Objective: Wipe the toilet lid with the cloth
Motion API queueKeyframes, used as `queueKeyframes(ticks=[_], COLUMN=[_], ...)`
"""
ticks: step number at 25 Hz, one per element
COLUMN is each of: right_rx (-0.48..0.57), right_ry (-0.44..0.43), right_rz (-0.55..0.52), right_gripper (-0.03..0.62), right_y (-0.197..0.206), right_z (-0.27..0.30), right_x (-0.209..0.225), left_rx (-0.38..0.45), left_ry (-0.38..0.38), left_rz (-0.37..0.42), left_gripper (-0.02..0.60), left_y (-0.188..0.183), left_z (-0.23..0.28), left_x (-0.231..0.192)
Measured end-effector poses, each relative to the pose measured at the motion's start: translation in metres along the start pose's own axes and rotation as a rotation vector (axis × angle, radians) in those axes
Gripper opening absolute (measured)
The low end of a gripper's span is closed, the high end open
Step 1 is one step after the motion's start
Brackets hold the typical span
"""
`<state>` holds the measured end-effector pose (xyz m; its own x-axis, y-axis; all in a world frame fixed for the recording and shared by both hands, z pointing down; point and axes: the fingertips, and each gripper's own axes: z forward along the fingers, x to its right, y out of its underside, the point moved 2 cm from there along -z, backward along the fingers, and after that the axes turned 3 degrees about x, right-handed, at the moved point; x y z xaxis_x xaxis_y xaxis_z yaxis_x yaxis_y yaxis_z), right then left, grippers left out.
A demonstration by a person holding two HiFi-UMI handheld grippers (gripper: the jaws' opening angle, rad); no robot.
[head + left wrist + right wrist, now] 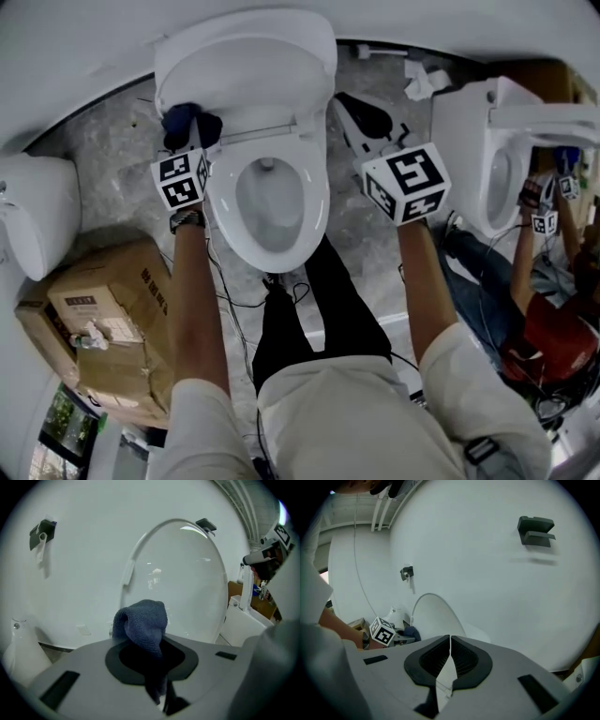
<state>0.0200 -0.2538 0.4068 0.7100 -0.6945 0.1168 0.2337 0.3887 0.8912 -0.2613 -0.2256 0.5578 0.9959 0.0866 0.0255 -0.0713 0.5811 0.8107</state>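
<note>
1. The left gripper has its fingers closed on the blue cloth. A bunched fold stands up above the pads and a dark tail hangs down between them.
2. In the head view the cloth sits at the left lower edge of the raised toilet lid, near the hinge. The views do not show whether the cloth touches the lid.
3. The right gripper has its fingers pressed together with nothing between them. It hangs to the right of the toilet bowl, apart from it, over the marble floor.
4. From the left gripper's view the toilet lid stands upright against the white wall, its curved rim running up and over ahead of the cloth; its broad face lies bare to the right.
5. The seat is down and its opening lies between the two arms.
6. To the left, a cardboard box and another white toilet bound the floor. To the right, a second toilet and another person's arm stand close.
</note>
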Motion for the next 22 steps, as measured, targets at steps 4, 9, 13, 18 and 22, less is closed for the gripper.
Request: queueKeyframes(ticks=[4,9,13,18,22], right_rx=[0.028,0.045,-0.007,-0.059,-0.097], right_ry=[-0.041,-0.094,-0.097,-0.075,-0.098], right_rz=[-0.029,-0.128,-0.272,-0.412,-0.405], right_gripper=[0.031,0.031,0.032,0.032,0.099], right_y=[-0.021,-0.042,-0.05,-0.051,-0.046], right_z=[0.01,0.028,0.048,0.068,0.079], right_x=[-0.009,-0.011,-0.007,0.002,0.003], left_rx=[0.084,0.187,0.236,0.27,0.259], left_ry=[0.008,0.062,0.092,0.104,0.103], left_rz=[0.014,0.031,-0.009,-0.034,-0.037], left_gripper=[0.051,0.051,0.051,0.051,0.051], left_y=[-0.035,-0.072,-0.088,-0.094,-0.088], left_z=[-0.018,-0.047,-0.076,-0.104,-0.115], left_x=[0.005,0.029,0.042,0.05,0.048])
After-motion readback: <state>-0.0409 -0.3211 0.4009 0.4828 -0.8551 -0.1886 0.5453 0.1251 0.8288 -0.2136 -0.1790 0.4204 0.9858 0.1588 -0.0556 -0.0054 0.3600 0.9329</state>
